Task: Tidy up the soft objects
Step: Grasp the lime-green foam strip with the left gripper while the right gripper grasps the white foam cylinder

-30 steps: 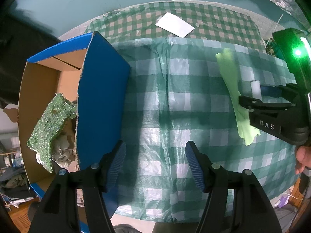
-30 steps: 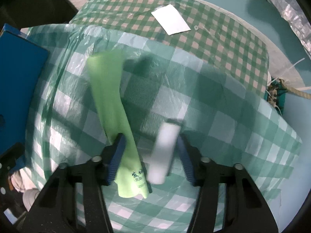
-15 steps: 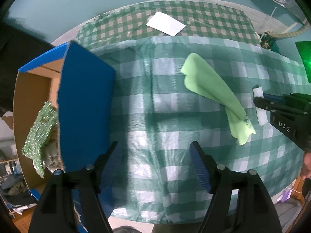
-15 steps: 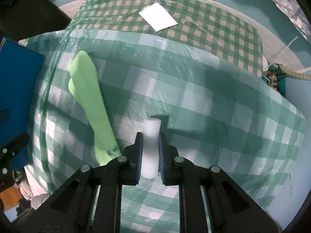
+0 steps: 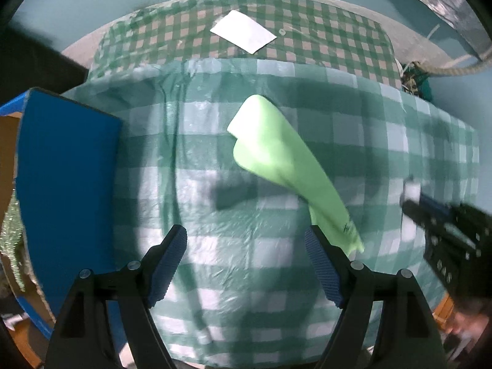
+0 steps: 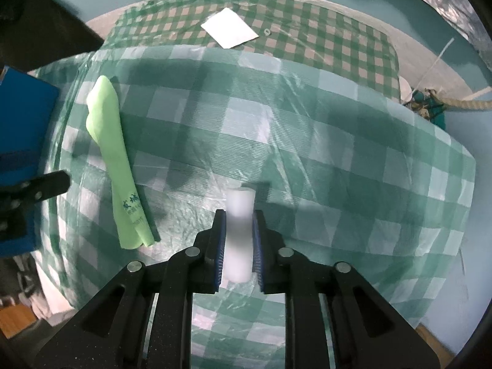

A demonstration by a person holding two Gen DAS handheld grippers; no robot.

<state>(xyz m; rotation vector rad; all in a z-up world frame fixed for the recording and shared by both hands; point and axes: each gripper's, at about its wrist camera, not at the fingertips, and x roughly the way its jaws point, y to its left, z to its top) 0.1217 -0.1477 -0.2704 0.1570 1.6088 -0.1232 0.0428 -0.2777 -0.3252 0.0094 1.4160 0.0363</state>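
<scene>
A light green cloth (image 5: 286, 160) lies stretched out on the green checked tablecloth (image 5: 233, 279), just ahead and right of my left gripper (image 5: 246, 233). That gripper's jaws are opening, with nothing between them. My right gripper (image 6: 239, 218) grips a white foam roll (image 6: 240, 203); both pads press on it, though the jaws ease apart slightly. In the right wrist view the green cloth (image 6: 115, 166) lies far left of the roll. The left wrist view shows the right gripper (image 5: 412, 203) at the right edge, blurred.
A cardboard box with a blue flap (image 5: 67, 178) stands at the table's left end, with a sparkly green item (image 5: 12, 230) inside. A white card (image 5: 243, 30) lies at the table's far side. Rope and dark green clutter (image 6: 430, 104) sit beyond the right end.
My left gripper has moved right, away from the box and toward the green cloth, with its jaws widening. My right gripper has shut on the white roll and carried it right, away from the cloth.
</scene>
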